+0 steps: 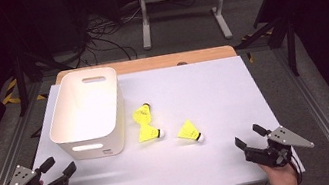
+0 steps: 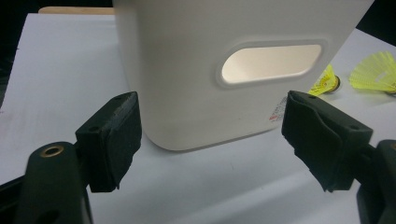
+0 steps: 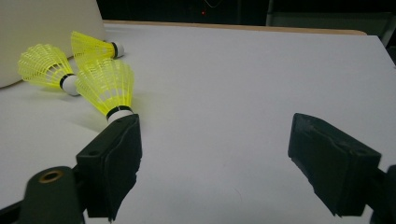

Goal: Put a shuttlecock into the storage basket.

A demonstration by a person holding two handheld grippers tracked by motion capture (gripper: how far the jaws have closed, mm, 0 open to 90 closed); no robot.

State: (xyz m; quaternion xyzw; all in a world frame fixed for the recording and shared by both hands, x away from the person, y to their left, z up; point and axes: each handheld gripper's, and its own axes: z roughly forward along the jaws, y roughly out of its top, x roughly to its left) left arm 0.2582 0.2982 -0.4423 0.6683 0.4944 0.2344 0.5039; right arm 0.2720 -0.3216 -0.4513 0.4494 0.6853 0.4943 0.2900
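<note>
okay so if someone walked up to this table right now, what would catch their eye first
Probably the three bright yellow shuttlecocks lying on the white table, just right of a white bin with handle slots. Next, the left gripper and right gripper, both open at the near corners.

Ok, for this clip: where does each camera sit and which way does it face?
High view: above the person's side, looking forward and down on the white table; both hands, left gripper and right gripper at the bottom.
Left gripper view: rides that gripper, faces the white bin; its open fingers show.
Right gripper view: faces three yellow shuttlecocks; open fingers.
Shared: bin and shuttlecocks appear in all three.
</note>
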